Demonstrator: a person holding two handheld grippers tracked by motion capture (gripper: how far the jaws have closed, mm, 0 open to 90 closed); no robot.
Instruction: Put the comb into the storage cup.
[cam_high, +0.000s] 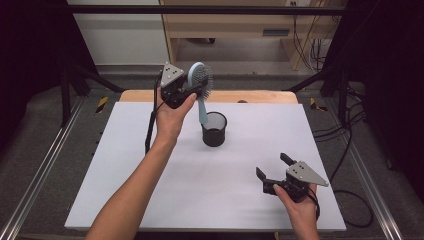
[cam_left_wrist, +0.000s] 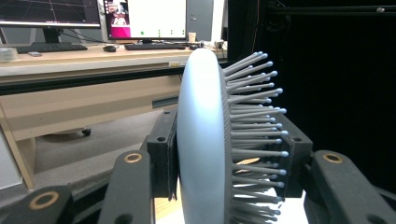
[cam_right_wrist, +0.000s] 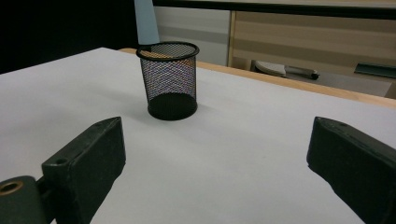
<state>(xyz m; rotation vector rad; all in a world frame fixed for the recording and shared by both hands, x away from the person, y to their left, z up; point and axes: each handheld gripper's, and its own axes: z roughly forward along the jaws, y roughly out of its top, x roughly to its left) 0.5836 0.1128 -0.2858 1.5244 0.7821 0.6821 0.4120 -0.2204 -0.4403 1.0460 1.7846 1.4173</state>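
While the left forearm stretched up the table from the near edge, the left gripper was held raised above the white table, its jaws pinching the head of a pale blue hairbrush. In the left gripper view the brush stood edge-on between the two black jaws, one pad against its smooth back and the other lost among the bristles, which pointed to that camera's right. Its handle hung down from the gripper, the tip sitting just above the rim of a black mesh cup that stood below and slightly to the right of the gripper; whether the tip touched the rim could not be told. Nearer the person, the right gripper rested low over the table in the right hand, jaws spread wide with nothing between them, aimed toward the cup. From its own camera the brush handle appeared behind the cup's far rim, its upper part cut off by the frame's top edge.
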